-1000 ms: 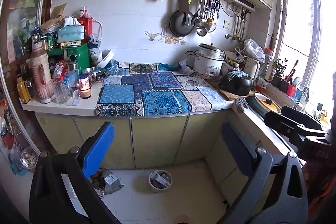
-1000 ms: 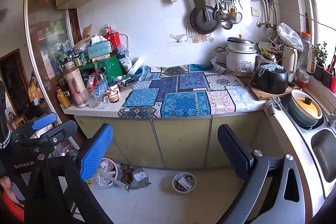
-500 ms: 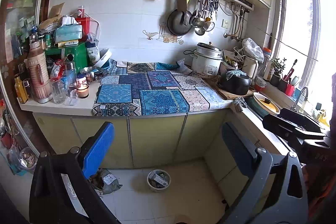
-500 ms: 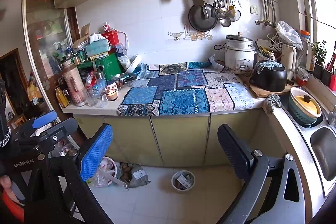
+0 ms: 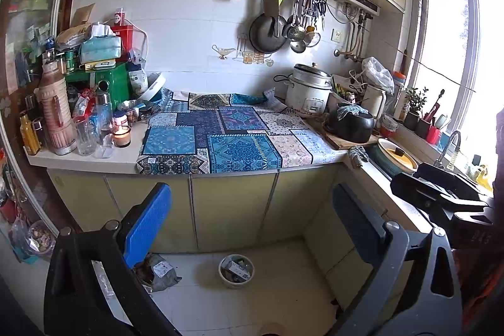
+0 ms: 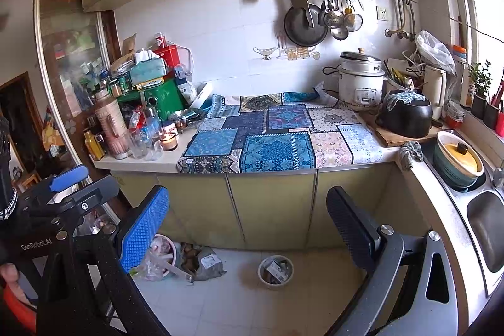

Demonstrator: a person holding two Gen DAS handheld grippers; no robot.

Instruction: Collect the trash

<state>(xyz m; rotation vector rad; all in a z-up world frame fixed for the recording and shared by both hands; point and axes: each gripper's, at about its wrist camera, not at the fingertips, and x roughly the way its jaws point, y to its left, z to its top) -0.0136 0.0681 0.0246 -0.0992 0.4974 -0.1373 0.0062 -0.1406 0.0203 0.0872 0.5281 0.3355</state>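
Note:
A small white bin [image 5: 236,270] [image 6: 275,270] with scraps in it stands on the tiled floor below the counter. A crumpled grey bag [image 5: 159,271] [image 6: 204,263] lies to its left. Beside that a pink bin with a plastic bag [image 6: 157,257] is partly hidden by a finger. My left gripper [image 5: 252,222] is open and empty, held well above the floor and short of the cabinets. My right gripper [image 6: 249,229] is also open with nothing between its fingers. Each gripper shows at the edge of the other's view.
The counter carries a patchwork cloth [image 5: 220,137] [image 6: 277,140], a crowd of bottles, jars and a lit candle [image 5: 121,136] at the left, a rice cooker [image 6: 360,84] and a black pot [image 6: 404,114] at the right. A sink [image 6: 486,225] runs along the right wall.
Both views drift only very slightly. Both grippers stay open and empty, and nothing on the floor or counter has moved.

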